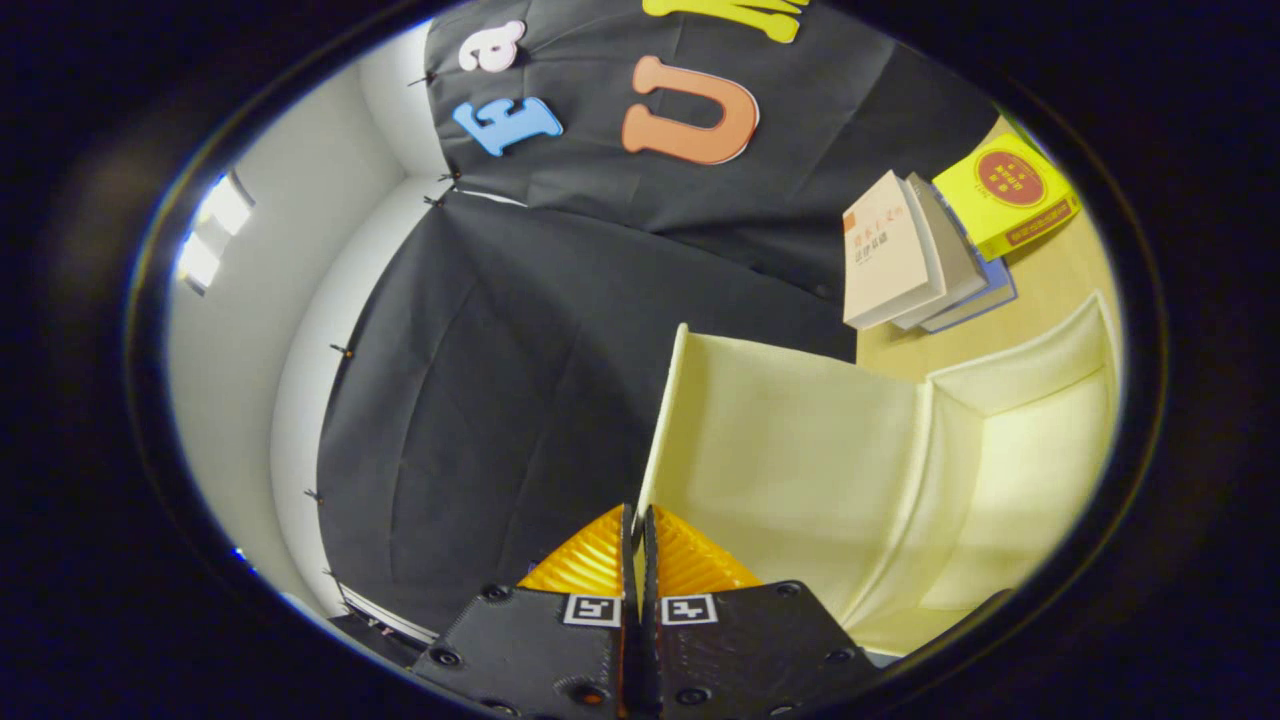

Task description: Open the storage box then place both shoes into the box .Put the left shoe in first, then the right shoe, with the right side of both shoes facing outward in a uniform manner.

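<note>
The cream storage box [1030, 470] stands on a wooden table, and its hollow inside shows beyond and to the right of the fingers. Its lid [790, 430] is swung up and stands nearly upright. My gripper [637, 545] is shut on the lid's free edge: the two orange ribbed fingers [590, 560] press together with the thin edge of the lid pinched between them. The view is strongly tilted.
Behind the box, a few books [900, 255] lean together on the wooden table [1060, 285], with a yellow box [1010, 195] beside them. Black cloth hangs behind and to the left. A white wall lies further left.
</note>
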